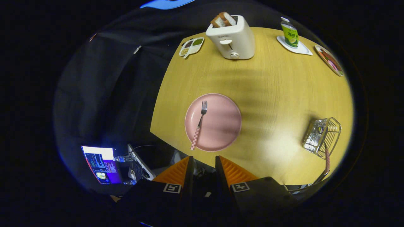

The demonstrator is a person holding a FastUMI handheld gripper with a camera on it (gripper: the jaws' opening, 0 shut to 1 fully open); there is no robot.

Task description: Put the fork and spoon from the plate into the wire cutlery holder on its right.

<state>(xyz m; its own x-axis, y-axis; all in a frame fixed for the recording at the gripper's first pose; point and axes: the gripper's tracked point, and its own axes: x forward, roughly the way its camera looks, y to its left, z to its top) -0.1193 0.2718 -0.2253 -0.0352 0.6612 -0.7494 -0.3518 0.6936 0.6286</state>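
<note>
The gripper [203,164] is hovering with fingers slightly parted, grasping nothing. Just ahead, the fork [199,124] is lying on the pink plate [225,126]. The wire cutlery holder [322,136] is sitting well right, a checked handle protruding.

At the far edge of my yellow counter [277,91] stands a white toaster [232,37] holding bread slices [223,19], a divided tray [191,46] to its left, a green carton [289,34] on a coaster [300,49] to its right.
</note>
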